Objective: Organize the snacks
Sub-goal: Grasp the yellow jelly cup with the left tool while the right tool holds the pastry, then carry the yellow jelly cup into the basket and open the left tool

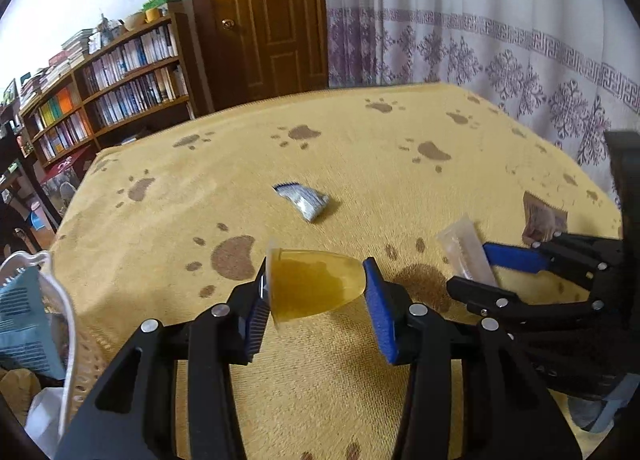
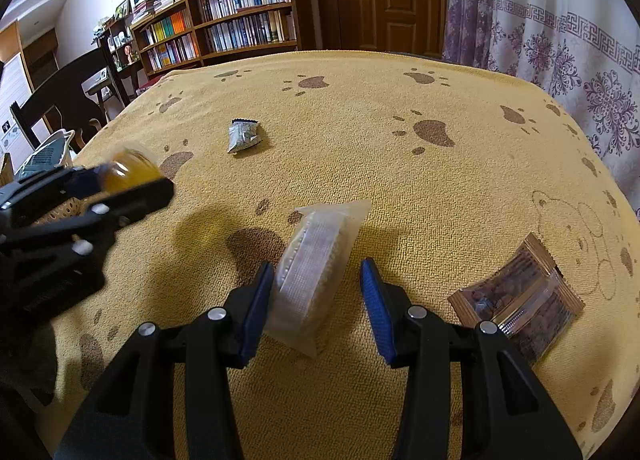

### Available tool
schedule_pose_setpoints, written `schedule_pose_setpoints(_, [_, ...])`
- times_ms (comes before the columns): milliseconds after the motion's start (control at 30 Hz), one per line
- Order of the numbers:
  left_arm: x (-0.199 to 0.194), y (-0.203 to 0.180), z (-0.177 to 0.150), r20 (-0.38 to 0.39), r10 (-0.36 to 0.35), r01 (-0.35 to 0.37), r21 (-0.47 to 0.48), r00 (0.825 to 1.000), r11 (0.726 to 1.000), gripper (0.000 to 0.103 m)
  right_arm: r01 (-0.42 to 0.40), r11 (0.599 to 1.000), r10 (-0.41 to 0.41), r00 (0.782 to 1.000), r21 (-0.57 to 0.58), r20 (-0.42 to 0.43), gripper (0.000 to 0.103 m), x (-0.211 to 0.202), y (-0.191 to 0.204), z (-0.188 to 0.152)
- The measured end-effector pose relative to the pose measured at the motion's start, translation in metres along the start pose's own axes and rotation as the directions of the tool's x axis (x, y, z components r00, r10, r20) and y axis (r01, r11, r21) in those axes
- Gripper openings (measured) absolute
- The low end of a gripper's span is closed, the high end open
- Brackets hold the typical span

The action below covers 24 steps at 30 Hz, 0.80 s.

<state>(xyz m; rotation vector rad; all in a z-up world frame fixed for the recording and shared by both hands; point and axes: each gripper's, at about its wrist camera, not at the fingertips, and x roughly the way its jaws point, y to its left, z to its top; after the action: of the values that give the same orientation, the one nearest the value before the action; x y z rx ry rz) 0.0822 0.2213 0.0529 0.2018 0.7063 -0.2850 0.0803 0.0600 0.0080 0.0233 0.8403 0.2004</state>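
The left tool [image 1: 316,300] is clenched on an amber jelly cup [image 1: 316,286], lifted sideways above the bench [image 1: 360,132]; carry it level to the white basket [image 1: 60,300] at the left. The right tool [image 2: 318,300] is released, its pads straddling a translucent wafer packet [image 2: 316,260] lying on the cloth; centre it before closing. Beside that lies a brown snack packet [image 2: 520,300]; farther off, a silver-blue wrapper [image 2: 243,134].

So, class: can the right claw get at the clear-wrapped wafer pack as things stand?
Probably yes: the right claw is open, its fingers already either side of the clear-wrapped wafer pack, nothing between.
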Motion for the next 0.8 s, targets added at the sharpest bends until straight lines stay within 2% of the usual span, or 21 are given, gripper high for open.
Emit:
schedule_pose_setpoints(167, [-0.017,0.008,0.004,0.039,0.015,-0.014,-0.025,0.999,1.000,0.045,0.000,1.000,0.000,1.000,0.000,0.000,0.044,0.000,0.000,0.000])
schedule_pose_setpoints(367, [-0.037,0.019,0.006,0.083,0.079,-0.074,-0.054,0.993,0.996,0.045,0.000,1.000,0.000,1.000,0.000,0.000,0.044,0.000,0.000,0.000])
schedule_pose_setpoints(800, [-0.070,0.062,0.002,0.121,0.188,-0.169,-0.147,0.975,0.975,0.045,0.000,1.000,0.000,1.000,0.000,0.000,0.044,0.000,0.000,0.000])
